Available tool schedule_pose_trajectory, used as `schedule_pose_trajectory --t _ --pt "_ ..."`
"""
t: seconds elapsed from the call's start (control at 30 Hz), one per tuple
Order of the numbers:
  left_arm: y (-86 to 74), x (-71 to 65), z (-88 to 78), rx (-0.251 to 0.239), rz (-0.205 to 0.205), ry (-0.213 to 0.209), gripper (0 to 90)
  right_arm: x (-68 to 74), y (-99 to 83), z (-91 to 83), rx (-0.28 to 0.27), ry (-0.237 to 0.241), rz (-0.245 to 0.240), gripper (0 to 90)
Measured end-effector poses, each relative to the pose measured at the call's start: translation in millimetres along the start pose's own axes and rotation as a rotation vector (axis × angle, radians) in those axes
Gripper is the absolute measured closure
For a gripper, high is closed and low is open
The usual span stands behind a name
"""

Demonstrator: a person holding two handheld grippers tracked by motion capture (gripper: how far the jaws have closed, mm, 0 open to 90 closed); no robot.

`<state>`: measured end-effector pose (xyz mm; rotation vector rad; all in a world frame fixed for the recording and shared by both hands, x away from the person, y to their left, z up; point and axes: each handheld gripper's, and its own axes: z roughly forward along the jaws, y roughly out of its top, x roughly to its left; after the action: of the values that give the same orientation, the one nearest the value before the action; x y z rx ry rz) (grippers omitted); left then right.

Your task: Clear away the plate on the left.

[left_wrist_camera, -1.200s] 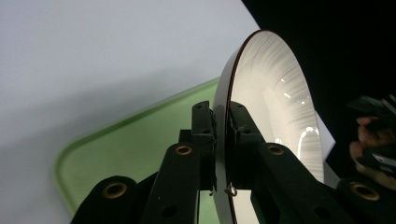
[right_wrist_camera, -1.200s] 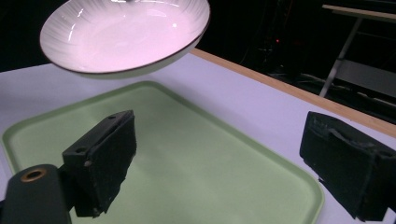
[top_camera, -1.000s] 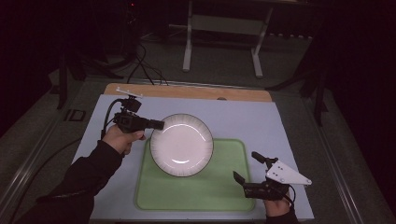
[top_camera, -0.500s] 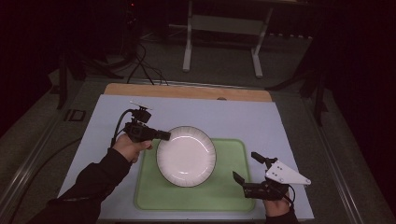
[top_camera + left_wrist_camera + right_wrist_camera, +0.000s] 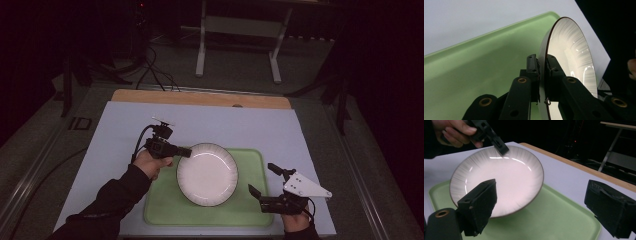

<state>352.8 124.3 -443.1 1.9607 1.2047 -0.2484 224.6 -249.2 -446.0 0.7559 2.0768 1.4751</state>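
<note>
Here we have the left gripper [image 5: 183,151] with its fingers clenched on the rim of the white plate [image 5: 207,174], pinching only the edge so the plate hangs tilted above the green tray [image 5: 165,210] rather than lying flat. Probably to leave room, the right gripper [image 5: 263,181] waits with fingers spread on the tabletop [image 5: 250,127], just beside the tray.
</note>
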Motion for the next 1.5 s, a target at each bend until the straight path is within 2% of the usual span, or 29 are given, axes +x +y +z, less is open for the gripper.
schedule_pose_trajectory --t 0.3,0.53,0.67,0.8,0.9,1.07,1.33,1.5 --pt "-3.3 2.5 23.3 0.024 -0.004 -0.009 82.8 -1.8 -0.6 -0.8 0.002 -0.003 0.005 10.7" --pt "-8.4 9.3 34.2 0.034 -0.024 -0.001 82.6 -1.9 -0.6 -1.3 0.002 -0.004 0.004 10.7" --pt "-10.7 12.6 40.0 0.045 -0.022 -0.002 82.4 -1.6 -0.5 -1.2 0.002 -0.004 0.002 10.7" --pt "-12.7 19.3 45.9 0.052 -0.046 -0.007 82.6 -1.6 -0.7 -0.8 0.005 -0.004 0.003 10.7" --pt "-13.9 24.1 48.9 0.056 -0.046 -0.008 83.0 -1.6 -0.7 -0.7 0.006 -0.004 0.001 10.7" --pt "-19.5 35.1 54.6 0.061 -0.088 -0.019 83.9 -2.1 -1.0 -0.3 0.008 0.0 0.006 10.7" --pt "-18.7 38.5 59.0 0.081 -0.078 -0.005 84.4 -2.1 -1.1 -0.4 0.009 0.0 0.008 10.7" --pt "-19.5 38.9 63.6 0.095 -0.062 0.03 84.7 -2.3 -1.4 0.5 0.01 0.001 0.01 10.7"
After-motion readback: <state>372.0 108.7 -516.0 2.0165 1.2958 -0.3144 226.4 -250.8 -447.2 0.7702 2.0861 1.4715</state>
